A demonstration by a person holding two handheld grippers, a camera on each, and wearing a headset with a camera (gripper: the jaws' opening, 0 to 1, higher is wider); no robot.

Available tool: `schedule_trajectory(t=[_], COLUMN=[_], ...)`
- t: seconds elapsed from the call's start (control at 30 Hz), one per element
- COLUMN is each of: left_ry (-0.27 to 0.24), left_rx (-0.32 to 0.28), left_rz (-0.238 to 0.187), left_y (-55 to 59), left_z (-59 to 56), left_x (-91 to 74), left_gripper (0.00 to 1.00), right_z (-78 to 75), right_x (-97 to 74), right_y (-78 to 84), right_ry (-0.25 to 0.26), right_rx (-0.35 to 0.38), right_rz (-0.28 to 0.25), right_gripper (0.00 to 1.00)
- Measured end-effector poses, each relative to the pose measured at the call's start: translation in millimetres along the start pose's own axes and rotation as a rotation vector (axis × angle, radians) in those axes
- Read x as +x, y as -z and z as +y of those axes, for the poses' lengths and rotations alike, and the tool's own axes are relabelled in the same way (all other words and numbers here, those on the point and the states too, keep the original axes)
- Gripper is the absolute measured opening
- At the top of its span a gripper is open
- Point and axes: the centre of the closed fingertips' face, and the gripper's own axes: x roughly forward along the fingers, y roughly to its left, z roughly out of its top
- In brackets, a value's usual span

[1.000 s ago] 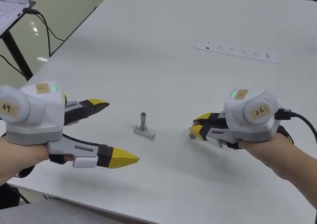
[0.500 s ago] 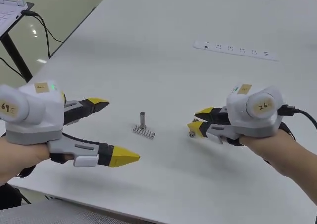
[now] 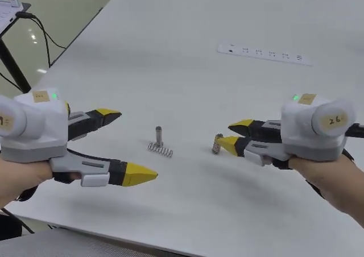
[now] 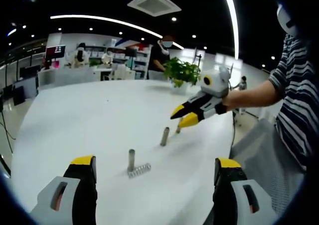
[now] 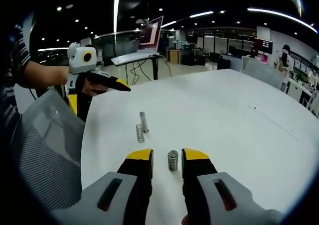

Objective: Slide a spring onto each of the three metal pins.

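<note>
My right tool point(image 3: 233, 133), barely parted around the spring-fitted pin point(image 5: 172, 160) without gripping it, could tip it if I withdraw crookedly; my left tool point(image 3: 132, 144) gapes empty near the loose spring point(image 3: 160, 149) beside the bare pin point(image 3: 158, 135).

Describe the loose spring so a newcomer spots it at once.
On the white table, midway between the left gripper and right gripper, a bare metal pin stands upright. The loose spring lies on its side at that pin's foot; the other spring stands upright at the right gripper's tips.
</note>
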Motion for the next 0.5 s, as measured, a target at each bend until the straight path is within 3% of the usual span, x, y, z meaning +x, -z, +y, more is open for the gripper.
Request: schedule_trajectory(t=[0.27, 0.5], left_ry=[0.003, 0.005], left_rx=[-0.002, -0.003], left_rz=[-0.004, -0.001], left_y=[-0.8, -0.8], left_z=[-1.8, -1.7], left_x=[0.8, 0.1], left_gripper=[0.97, 0.97], right_z=[3.8, 13.0], right_x=[-17.1, -22.6], right_y=[5.3, 19.0], right_ry=[0.032, 0.022], right_rx=[0.033, 0.082], right_rz=[-0.032, -0.037], right_gripper=[0.21, 0.23])
